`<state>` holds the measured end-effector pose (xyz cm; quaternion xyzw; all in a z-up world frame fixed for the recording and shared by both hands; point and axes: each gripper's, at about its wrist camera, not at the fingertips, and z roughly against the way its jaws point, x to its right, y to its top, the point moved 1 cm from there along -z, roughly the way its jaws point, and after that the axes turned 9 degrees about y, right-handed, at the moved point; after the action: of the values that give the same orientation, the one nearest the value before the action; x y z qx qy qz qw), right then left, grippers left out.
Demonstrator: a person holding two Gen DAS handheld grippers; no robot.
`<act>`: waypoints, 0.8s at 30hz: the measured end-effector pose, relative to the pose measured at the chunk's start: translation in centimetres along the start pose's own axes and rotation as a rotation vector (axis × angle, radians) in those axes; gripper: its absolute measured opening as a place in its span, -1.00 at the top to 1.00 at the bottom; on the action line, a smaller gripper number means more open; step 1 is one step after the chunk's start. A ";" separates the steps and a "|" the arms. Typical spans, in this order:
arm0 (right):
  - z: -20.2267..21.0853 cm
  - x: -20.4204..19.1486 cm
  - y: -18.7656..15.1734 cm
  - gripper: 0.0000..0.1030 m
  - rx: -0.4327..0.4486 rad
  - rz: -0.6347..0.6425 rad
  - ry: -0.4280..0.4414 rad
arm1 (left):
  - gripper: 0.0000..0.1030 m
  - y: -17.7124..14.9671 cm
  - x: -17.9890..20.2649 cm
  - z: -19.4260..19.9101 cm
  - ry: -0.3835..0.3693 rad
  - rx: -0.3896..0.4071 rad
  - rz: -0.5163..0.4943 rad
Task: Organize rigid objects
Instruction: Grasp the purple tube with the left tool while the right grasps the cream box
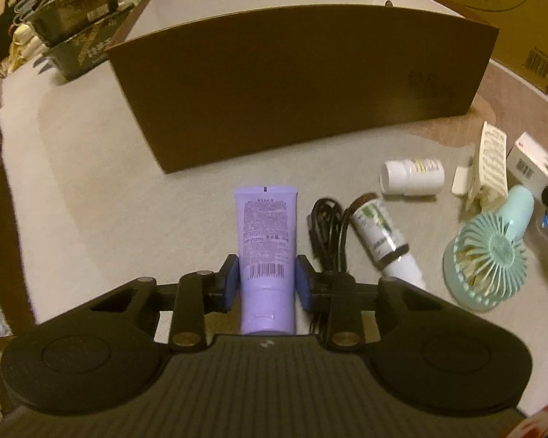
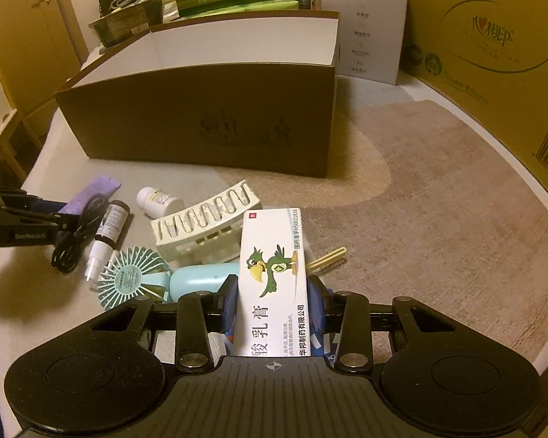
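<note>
My left gripper (image 1: 267, 277) is shut on a purple tube (image 1: 266, 241), its blue pads pressed to both sides near the cap end. My right gripper (image 2: 272, 294) is shut on a white medicine box with a green parrot (image 2: 272, 273). A large brown open box (image 1: 299, 84) with a white inside stands behind both; it also shows in the right wrist view (image 2: 208, 116). On the table lie a black cable (image 1: 327, 226), a dark spray bottle (image 1: 381, 237), a white pill bottle (image 1: 411, 177), a mint hand fan (image 1: 489, 252) and a cream clip (image 1: 487, 168).
Cardboard cartons (image 2: 493, 54) stand at the back right. Dark boxes and bags (image 1: 69, 29) sit at the back left. A beige mat (image 2: 420, 200) covers the table's right side. The left gripper body (image 2: 22, 219) shows at the left edge of the right wrist view.
</note>
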<state>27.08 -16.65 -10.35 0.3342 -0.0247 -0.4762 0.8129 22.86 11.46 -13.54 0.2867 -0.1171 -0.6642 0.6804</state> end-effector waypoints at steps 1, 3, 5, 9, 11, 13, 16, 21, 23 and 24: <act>0.0 0.0 0.0 0.24 -0.001 0.000 0.000 | 0.41 -0.3 -0.1 0.2 0.004 0.000 0.006; 0.0 0.0 0.0 0.24 -0.002 0.000 0.000 | 0.40 -0.7 -0.5 0.4 0.002 -0.003 0.016; -0.1 0.1 0.1 0.24 -0.009 -0.002 0.002 | 0.39 -0.6 -0.8 0.4 -0.007 -0.014 0.009; -0.6 0.3 0.5 0.24 -0.020 -0.006 -0.008 | 0.34 0.1 -0.8 -0.2 -0.006 -0.013 -0.009; -0.8 0.3 0.6 0.24 -0.021 -0.007 -0.014 | 0.34 0.4 -0.7 -0.6 -0.006 -0.012 -0.016; -1.0 0.3 0.8 0.23 -0.023 -0.008 -0.020 | 0.34 0.7 -0.6 -0.9 -0.004 -0.010 -0.016; -1.2 0.3 0.9 0.23 -0.026 -0.007 -0.023 | 0.33 0.9 -0.5 -1.2 -0.002 -0.005 -0.025; -1.4 0.2 0.9 0.23 -0.022 0.005 -0.028 | 0.36 0.6 -0.3 -1.3 0.008 0.012 -0.034; -1.4 0.3 0.8 0.23 -0.020 0.005 -0.024 | 0.37 0.4 -0.2 -1.2 0.013 0.019 -0.030; -1.4 0.4 0.8 0.24 -0.019 0.002 -0.023 | 0.37 0.4 -0.2 -1.1 0.014 0.021 -0.024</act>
<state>28.39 -15.95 -11.06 0.3210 -0.0298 -0.4793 0.8163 23.78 11.87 -14.20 0.3000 -0.1156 -0.6690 0.6702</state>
